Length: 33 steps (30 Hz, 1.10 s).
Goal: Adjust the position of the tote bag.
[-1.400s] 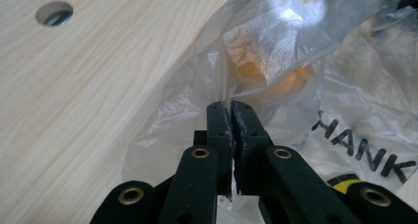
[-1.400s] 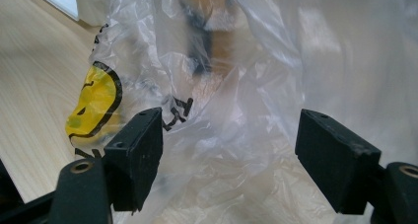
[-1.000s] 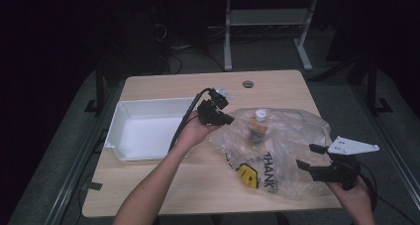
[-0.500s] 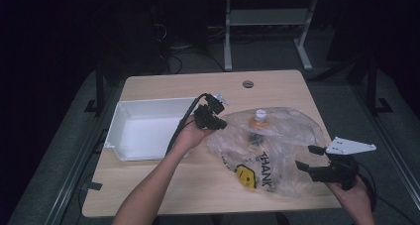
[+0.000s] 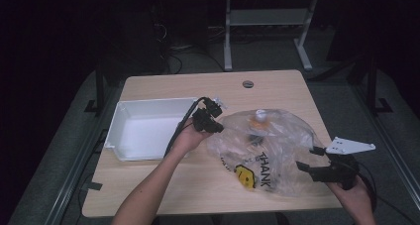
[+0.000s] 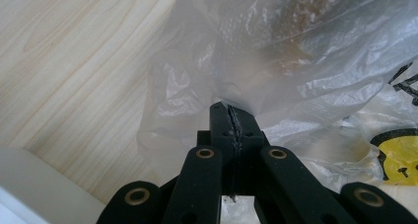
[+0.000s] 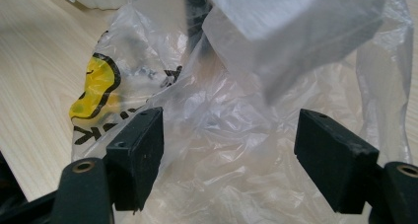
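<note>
Left tongs (image 6: 231, 123) pinch bag (image 5: 277, 150) edge.

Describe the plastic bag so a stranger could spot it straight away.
On the wooden table, right of the white bin, lies the clear plastic bag, crumpled. The left gripper pinches its edge. It alone bears a yellow smiley face and black THANK lettering.
</note>
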{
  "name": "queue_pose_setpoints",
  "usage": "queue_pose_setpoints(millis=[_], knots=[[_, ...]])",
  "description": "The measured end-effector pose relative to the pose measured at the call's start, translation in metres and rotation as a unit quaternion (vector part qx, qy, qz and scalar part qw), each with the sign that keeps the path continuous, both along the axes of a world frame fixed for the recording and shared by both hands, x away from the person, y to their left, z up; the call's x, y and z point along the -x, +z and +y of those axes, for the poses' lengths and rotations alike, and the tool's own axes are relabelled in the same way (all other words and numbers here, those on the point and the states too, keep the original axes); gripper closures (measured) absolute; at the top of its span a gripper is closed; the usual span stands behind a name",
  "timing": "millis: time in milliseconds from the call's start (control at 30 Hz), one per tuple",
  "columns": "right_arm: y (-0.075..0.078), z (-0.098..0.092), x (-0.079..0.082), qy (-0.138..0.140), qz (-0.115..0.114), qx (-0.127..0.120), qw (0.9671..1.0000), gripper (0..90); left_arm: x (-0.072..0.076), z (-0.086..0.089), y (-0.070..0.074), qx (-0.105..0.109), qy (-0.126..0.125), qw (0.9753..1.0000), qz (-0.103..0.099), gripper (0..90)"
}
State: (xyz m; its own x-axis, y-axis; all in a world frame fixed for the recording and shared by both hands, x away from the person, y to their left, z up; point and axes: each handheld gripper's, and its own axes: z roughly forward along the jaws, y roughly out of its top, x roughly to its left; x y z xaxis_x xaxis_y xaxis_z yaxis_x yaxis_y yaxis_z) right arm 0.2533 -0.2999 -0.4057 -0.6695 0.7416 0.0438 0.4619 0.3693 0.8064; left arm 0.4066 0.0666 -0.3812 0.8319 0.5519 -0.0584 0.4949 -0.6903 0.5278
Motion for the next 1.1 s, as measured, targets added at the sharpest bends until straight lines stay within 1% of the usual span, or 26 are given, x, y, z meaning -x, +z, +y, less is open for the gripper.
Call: queue_pose_setpoints(millis=[67, 133, 233, 300, 333, 467, 500, 567, 633, 700, 733, 767, 833, 867, 967, 1100], knots=[[0.000, 0.000, 0.000, 0.001, -0.001, 0.002, 1.0000, 26.7, 0.000, 0.001, -0.001, 0.005, 0.004, 1.0000, 0.001, 89.7], [0.001, 0.000, 0.001, 0.001, -0.003, 0.001, 1.0000, 26.7, 0.000, 0.002, 0.000, 0.004, 0.001, 1.0000, 0.000, 89.2], [0.001, 0.000, 0.001, 0.001, -0.004, 0.001, 1.0000, 26.7, 0.002, 0.003, 0.003, 0.009, 0.000, 0.9999, -0.006, 85.0], [0.001, 0.000, 0.001, 0.001, -0.004, 0.001, 1.0000, 26.7, 0.003, 0.004, 0.004, 0.010, 0.000, 0.9999, -0.006, 82.3], [0.001, 0.000, 0.001, 0.001, -0.005, 0.002, 1.0000, 26.7, 0.005, 0.004, 0.005, 0.013, 0.000, 0.9999, -0.011, 80.6], [0.001, 0.000, 0.001, -0.001, -0.005, 0.001, 1.0000, 26.6, 0.009, 0.009, 0.013, 0.027, -0.004, 0.9995, -0.014, 71.7], [0.001, 0.000, 0.001, -0.001, -0.006, 0.001, 1.0000, 26.6, 0.010, 0.011, 0.015, 0.028, -0.005, 0.9995, -0.014, 67.8], [0.001, 0.000, 0.001, -0.002, -0.004, 0.000, 1.0000, 26.6, 0.012, 0.014, 0.018, 0.030, -0.008, 0.9994, -0.014, 63.2], [0.001, 0.001, 0.001, 0.000, -0.005, 0.002, 1.0000, 26.6, 0.015, 0.017, 0.023, 0.041, -0.011, 0.9990, -0.015, 59.3], [0.001, 0.001, 0.001, 0.000, -0.004, 0.002, 1.0000, 26.6, 0.017, 0.018, 0.027, 0.046, -0.016, 0.9986, -0.019, 55.6], [0.001, 0.001, 0.001, 0.000, -0.005, 0.003, 1.0000, 26.6, 0.020, 0.019, 0.031, 0.055, -0.019, 0.9981, -0.019, 53.7], [0.001, 0.001, 0.001, 0.000, -0.005, 0.003, 1.0000, 26.6, 0.021, 0.019, 0.033, 0.058, -0.022, 0.9979, -0.021, 52.7], [0.001, 0.001, 0.001, 0.000, -0.004, 0.002, 1.0000, 26.6, 0.024, 0.017, 0.038, 0.065, -0.027, 0.9973, -0.022, 49.8], [0.001, 0.001, 0.001, -0.001, -0.003, 0.001, 1.0000, 26.6, 0.025, 0.016, 0.041, 0.066, -0.033, 0.9970, -0.023, 48.9], [0.001, 0.001, 0.001, -0.001, -0.002, 0.001, 1.0000, 26.6, 0.027, 0.010, 0.049, 0.075, -0.045, 0.9958, -0.029, 47.4], [0.001, 0.000, 0.001, -0.002, -0.002, 0.000, 1.0000, 26.6, 0.028, -0.003, 0.057, 0.082, -0.061, 0.9941, -0.035, 44.4]])
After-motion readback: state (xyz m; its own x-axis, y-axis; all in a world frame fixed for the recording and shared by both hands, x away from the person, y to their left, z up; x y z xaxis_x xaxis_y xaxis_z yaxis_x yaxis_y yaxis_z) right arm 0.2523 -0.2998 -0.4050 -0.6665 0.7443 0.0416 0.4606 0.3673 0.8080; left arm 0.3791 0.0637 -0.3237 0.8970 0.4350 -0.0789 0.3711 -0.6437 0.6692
